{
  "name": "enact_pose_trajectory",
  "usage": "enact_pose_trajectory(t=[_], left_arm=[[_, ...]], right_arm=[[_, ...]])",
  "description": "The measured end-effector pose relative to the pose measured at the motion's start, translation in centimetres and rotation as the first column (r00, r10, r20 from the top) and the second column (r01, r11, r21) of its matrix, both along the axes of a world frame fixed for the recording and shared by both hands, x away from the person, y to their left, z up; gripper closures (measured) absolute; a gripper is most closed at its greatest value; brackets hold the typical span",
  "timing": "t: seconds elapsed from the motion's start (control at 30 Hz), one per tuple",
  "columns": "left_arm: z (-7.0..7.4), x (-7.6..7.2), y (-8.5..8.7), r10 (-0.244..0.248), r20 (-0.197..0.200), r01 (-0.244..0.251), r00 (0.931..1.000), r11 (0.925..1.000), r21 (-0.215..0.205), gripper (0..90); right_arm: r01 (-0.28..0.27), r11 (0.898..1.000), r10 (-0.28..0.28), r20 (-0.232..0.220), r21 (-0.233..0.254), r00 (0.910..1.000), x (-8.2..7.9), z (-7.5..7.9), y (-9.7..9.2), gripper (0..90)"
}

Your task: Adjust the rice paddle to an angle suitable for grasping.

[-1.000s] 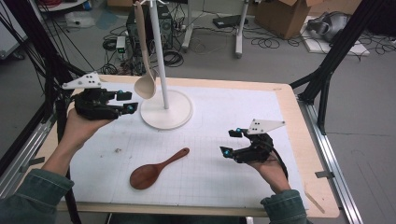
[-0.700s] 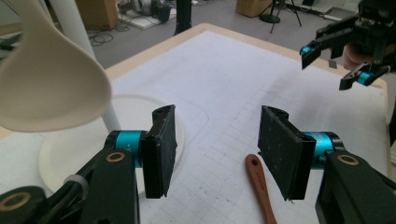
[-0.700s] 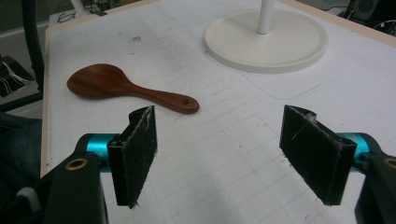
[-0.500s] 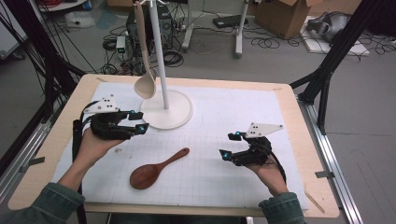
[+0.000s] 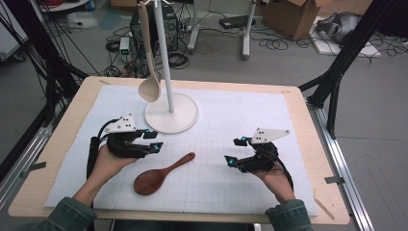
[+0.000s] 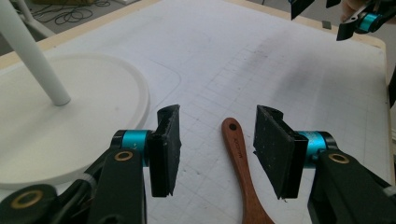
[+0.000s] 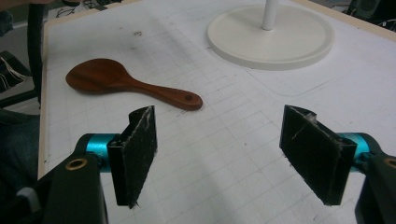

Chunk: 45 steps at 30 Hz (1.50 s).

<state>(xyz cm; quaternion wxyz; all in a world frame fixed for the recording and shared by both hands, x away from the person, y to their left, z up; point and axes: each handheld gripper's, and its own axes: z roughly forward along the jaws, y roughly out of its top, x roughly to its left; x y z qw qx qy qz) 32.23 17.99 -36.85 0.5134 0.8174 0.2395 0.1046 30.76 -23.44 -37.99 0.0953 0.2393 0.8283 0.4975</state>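
Note:
A dark brown wooden spoon [image 5: 161, 174] lies flat on the white mat, bowl toward me, handle pointing away and right. My left gripper [image 5: 154, 139] hovers low just left of the handle's tip. In the left gripper view [image 6: 219, 144] the handle [image 6: 238, 158] lies in the gap between the jaws, nearer the right pad, which does not touch it. These jaws have just been closing and stand open. My right gripper [image 5: 232, 151] rests open and empty at the right of the mat; from it [image 7: 219, 149] the spoon [image 7: 121, 81] lies farther off to the left.
A white stand with a round base [image 5: 172, 113] and thin pole rises at the back of the mat. A pale wooden spoon [image 5: 149, 72] hangs from its top. The base [image 6: 70, 121] lies close beside the left jaw. Cables and boxes cover the floor beyond the table.
My left gripper has come down from beside the stand toward me and to the right, ending at the brown spoon's handle. The right gripper and the spoon have not moved.

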Motion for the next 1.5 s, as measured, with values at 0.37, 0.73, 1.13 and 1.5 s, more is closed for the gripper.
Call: enact_pose_trajectory(t=[0.37,0.73,1.13,1.5], left_arm=[[-1.9,-0.1,-1.8,-0.025,-0.025,0.026,0.9994,0.9985,0.049,53.7],[-4.2,0.1,-3.4,-0.03,-0.071,0.038,0.997,0.9927,0.114,56.9],[-5.8,0.1,-4.7,-0.052,-0.119,0.072,0.9915,0.9824,0.172,60.3],[-6.5,0.0,-5.4,-0.059,-0.139,0.087,0.9886,0.974,0.209,64.9]], right_arm=[[0.002,1.0,-0.002,-0.005,-0.006,1.0,0.0,-0.4,0.2,27.0],[-0.001,1.0,0.001,-0.011,-0.013,0.9999,0.0,-0.6,0.3,27.0],[-0.005,1.0,0.004,-0.013,-0.015,0.9999,0.0,-0.8,0.4,27.0],[-0.009,1.0,0.009,-0.008,-0.019,0.9999,0.1,-0.9,0.8,27.0]])
